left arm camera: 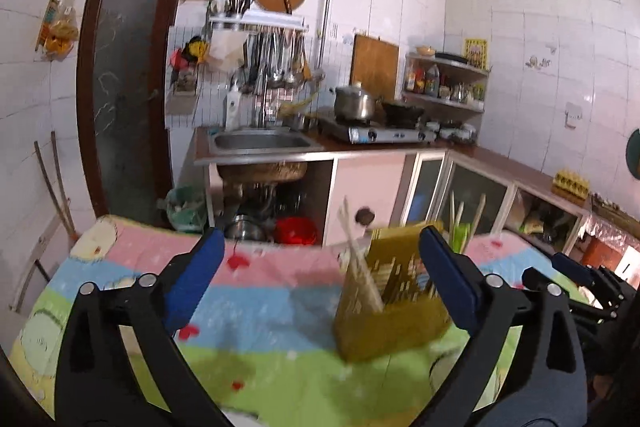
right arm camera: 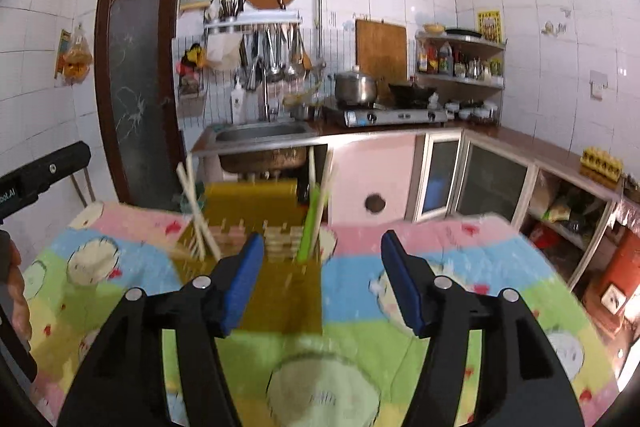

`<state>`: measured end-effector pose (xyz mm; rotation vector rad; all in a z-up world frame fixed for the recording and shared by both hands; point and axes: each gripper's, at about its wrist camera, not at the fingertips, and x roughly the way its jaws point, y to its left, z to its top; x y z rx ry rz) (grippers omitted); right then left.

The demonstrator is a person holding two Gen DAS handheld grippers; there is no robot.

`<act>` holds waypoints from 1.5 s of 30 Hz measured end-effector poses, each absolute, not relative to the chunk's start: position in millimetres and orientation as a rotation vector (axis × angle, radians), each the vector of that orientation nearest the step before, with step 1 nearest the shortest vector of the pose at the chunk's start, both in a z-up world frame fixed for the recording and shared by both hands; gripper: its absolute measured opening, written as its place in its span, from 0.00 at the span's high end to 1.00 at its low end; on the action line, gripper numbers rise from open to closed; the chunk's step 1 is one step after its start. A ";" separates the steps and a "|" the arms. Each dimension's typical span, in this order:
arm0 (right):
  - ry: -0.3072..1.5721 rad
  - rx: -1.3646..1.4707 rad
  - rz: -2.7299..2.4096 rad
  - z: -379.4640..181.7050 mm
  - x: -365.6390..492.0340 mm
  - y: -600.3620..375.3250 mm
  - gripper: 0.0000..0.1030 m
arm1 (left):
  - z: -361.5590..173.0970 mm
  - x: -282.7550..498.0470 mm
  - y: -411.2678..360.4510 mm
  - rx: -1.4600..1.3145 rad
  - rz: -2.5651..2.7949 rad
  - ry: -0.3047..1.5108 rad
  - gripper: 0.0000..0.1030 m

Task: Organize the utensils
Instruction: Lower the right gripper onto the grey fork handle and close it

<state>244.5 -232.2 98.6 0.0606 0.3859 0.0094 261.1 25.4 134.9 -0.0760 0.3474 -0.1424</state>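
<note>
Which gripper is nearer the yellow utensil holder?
Left, narrowly. The left gripper has the yellow utensil holder against its right finger, between the open jaws. The right gripper has it ahead, by its left finger.

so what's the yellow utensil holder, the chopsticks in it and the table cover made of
Utensil holder: looks like translucent yellow-olive plastic, since slotted walls and light show through; motion blur leaves this uncertain.
Chopsticks: pale and matte, probably wood or bamboo, possibly plastic.
Table cover: soft printed fabric, apparently fleece or towelling, with a fuzzy matte cartoon pattern.
</note>
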 end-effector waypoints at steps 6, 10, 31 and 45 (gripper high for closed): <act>0.463 0.084 0.002 63.3 216.2 -228.0 0.41 | 89.7 236.7 36.6 -0.057 -0.132 0.430 0.05; 0.525 0.104 -0.010 35.7 199.4 -227.1 0.35 | 57.7 229.0 40.8 -0.062 -0.132 0.512 0.05; 0.834 0.042 -0.031 -42.5 193.2 -202.0 0.28 | -28.0 213.8 24.3 0.010 -0.130 0.749 0.05; 0.879 0.032 0.016 -43.8 207.1 -198.9 0.90 | -28.8 210.7 4.5 -0.001 -0.135 0.774 0.05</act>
